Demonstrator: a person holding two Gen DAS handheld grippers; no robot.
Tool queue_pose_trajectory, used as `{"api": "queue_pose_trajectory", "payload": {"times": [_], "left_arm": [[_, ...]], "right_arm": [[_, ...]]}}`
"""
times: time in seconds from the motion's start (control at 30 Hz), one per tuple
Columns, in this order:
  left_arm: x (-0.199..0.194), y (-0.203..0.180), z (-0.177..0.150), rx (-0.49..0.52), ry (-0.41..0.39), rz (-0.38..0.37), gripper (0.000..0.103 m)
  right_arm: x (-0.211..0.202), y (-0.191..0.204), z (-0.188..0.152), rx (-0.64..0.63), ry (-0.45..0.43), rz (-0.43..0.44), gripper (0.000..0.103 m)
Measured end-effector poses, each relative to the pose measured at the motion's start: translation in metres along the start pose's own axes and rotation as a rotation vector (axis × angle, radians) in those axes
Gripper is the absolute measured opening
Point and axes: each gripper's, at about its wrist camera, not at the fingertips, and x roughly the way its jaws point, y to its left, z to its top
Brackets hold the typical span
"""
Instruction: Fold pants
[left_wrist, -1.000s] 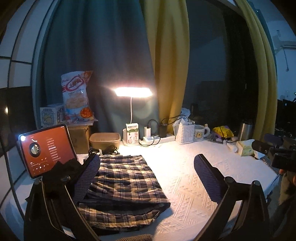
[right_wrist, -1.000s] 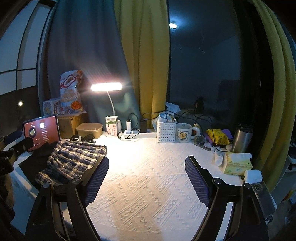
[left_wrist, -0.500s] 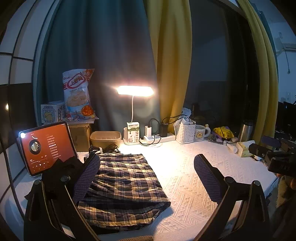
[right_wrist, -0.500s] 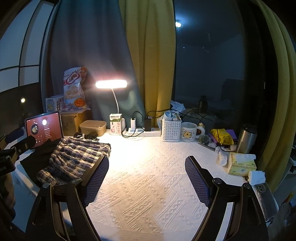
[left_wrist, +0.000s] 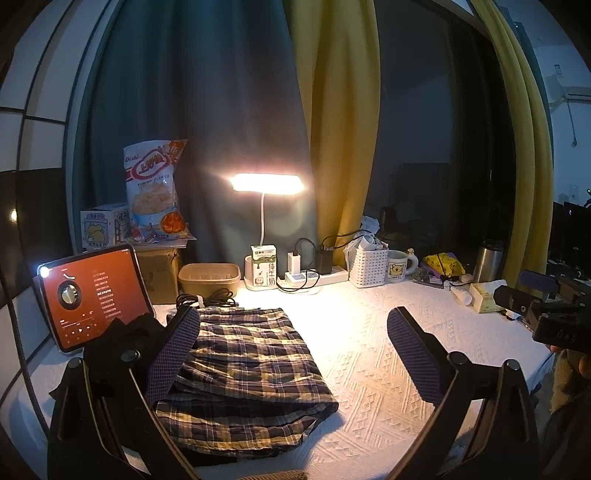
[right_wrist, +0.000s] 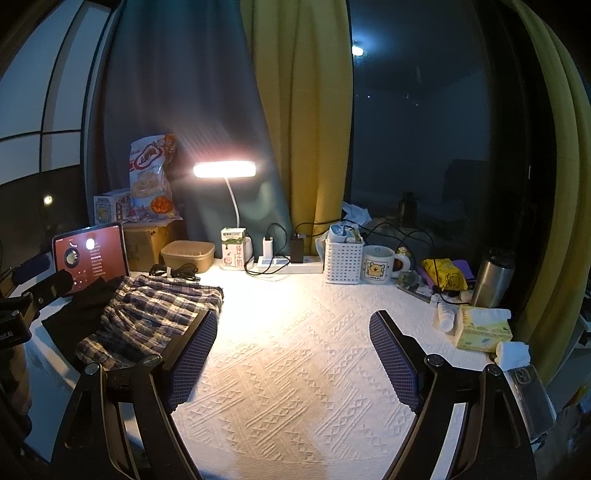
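Plaid pants (left_wrist: 243, 373) lying in a compact, layered rectangle on a white textured bedspread (left_wrist: 369, 354), left of the lit desk lamp (left_wrist: 266, 183) and nearer than it, with a dark garment (left_wrist: 110, 354) underneath and to their left, beside a glowing tablet (left_wrist: 90, 295). Judged close to finished: several folds already stacked, edges a little uneven, perhaps one more fold or some smoothing left, though no way to be sure from here. Left claw (left_wrist: 291, 354) held low over the pants, pointing slightly downward toward the lamp, jaws spread wide and gripping nothing; left pad (left_wrist: 173, 358) apparently just above or brushing the top layer near its left edge, contact impossible to confirm, right pad over bare bedspread. Right claw (right_wrist: 291, 358) held off to the right of the pants, tilted gently down toward the lamp, jaws wide apart and empty, only bare bedspread between them, left pad overlapping the near corner of the pants in its own view. Clutter along the back wall either side of the lamp: snack bag (left_wrist: 155, 192), milk carton (left_wrist: 263, 266), power strip, white basket (right_wrist: 343, 260), mug (right_wrist: 378, 265), steel flask, tissue box (right_wrist: 482, 330)
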Motion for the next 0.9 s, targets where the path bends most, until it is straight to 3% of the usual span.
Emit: {"api": "queue_pose_trajectory", "payload": {"times": [0.9], "left_arm": [[-0.0043, -0.0018, 0.0011, 0.009, -0.006, -0.007, 0.101]], "right_arm": [[-0.0001, -0.0056, -0.0024, 0.011, 0.002, -0.006, 0.086]]}}
